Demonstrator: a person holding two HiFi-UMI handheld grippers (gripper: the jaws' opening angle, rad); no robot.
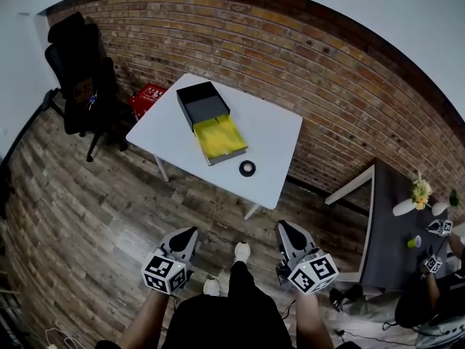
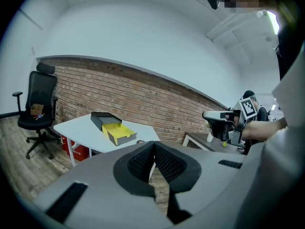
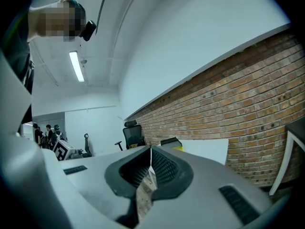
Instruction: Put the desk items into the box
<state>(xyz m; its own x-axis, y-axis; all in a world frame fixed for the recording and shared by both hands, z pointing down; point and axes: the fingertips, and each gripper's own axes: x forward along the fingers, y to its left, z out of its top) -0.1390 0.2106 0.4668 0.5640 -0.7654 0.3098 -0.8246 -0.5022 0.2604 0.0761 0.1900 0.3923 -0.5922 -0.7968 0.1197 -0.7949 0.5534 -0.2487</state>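
A white table (image 1: 276, 133) stands ahead by the brick wall. On it lies a black box (image 1: 202, 102) with a yellow tray (image 1: 220, 138) slid out of it toward me. A black tape roll (image 1: 247, 168) sits just in front of the tray. My left gripper (image 1: 190, 231) and right gripper (image 1: 282, 225) hang low over the wooden floor, well short of the table. Both are shut and hold nothing. The left gripper view shows its jaws (image 2: 153, 144) pressed together, with the box (image 2: 106, 119) and tray (image 2: 118, 131) beyond. The right gripper (image 3: 150, 149) points at the table's edge.
A black office chair (image 1: 81, 78) stands at the left, with a red crate (image 1: 148, 99) under the table's far corner. At the right is a grey table (image 1: 396, 224) with vases and a green cup; another person there holds marker-cube grippers (image 1: 434, 262).
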